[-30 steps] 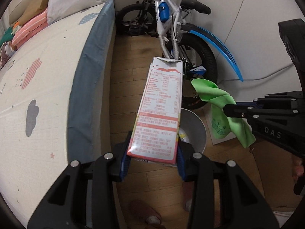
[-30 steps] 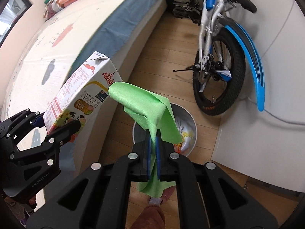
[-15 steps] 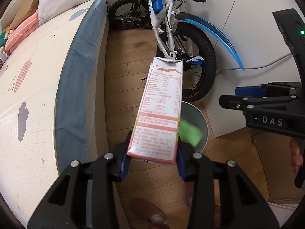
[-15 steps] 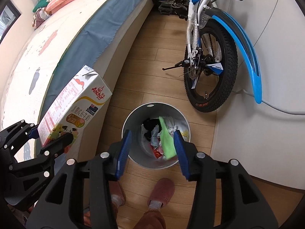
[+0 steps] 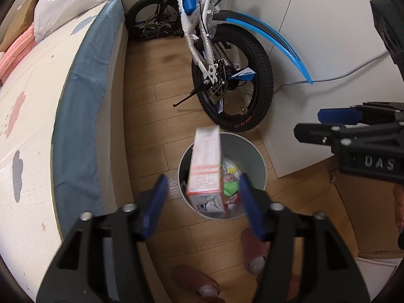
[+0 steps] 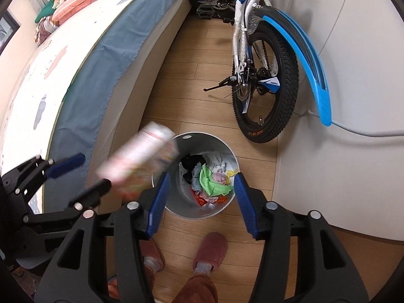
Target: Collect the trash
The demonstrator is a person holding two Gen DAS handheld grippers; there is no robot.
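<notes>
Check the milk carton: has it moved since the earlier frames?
Yes. The milk carton has left the left gripper, whose jaws have just been opening, and is dropping toward the trash bin instead of standing up against the bicycle.

A home bedroom: bed [image 5: 75, 116], pillows [image 5: 68, 2], child's bicycle [image 5: 214, 58].

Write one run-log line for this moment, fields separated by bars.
left hand-held gripper: just opened, empty | carton: falling over bin | right hand-held gripper: open, empty | green cloth: in bin
</notes>
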